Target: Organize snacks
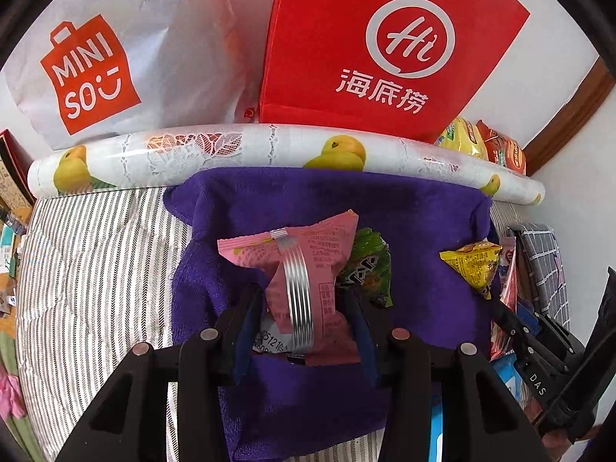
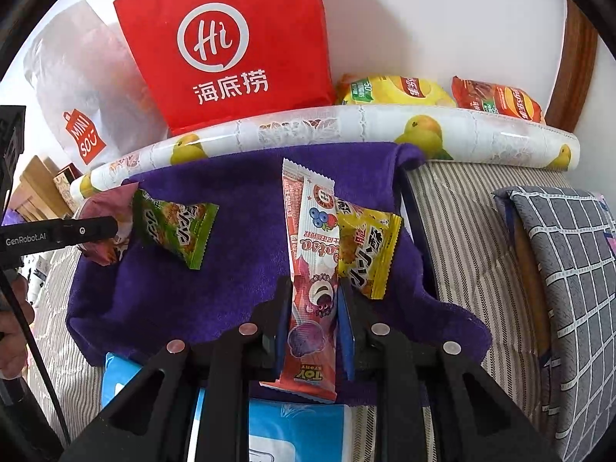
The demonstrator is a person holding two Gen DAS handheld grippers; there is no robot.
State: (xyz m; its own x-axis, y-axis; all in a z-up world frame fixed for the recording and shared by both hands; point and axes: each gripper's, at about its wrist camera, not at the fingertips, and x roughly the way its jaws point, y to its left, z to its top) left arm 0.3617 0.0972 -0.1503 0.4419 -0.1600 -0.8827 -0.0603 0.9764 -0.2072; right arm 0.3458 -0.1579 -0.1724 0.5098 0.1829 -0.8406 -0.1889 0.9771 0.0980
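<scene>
Beyond both sets of tongs, the striped mattress [image 1: 96, 269] carries a purple towel [image 1: 423, 211], and along the towel's far edge lies a long roll printed with yellow fruit [image 1: 269, 146], blocking the way to the red paper bag [image 1: 385, 46] and the white shopping bag [image 1: 115, 57] that stand behind it. A grey checked cushion [image 2: 569, 269] lies to the right of the right tongs. The left gripper [image 1: 304, 323] is clenched on a pink snack packet [image 1: 308, 265], which stands up between its blue pads above the towel. The right gripper [image 2: 313, 308] has a long strawberry-coloured snack stick [image 2: 312, 269] between its pads, and its jaws are opening; whether the pads still press on the wrapper is hard to say. Just right of that stick, touching it, lies a yellow snack packet [image 2: 369, 246]; a green snack packet [image 2: 177, 231] lies on the towel well to its left, just beyond the left tongs. Only the right view shows the two crisp bags [image 2: 396, 90] behind the roll in full, the blue tissue pack [image 2: 300, 431] under its tongs, and a person's hand [image 2: 11, 331] at the left edge. Only the left view shows the pink packet's silver seam and printed back.
</scene>
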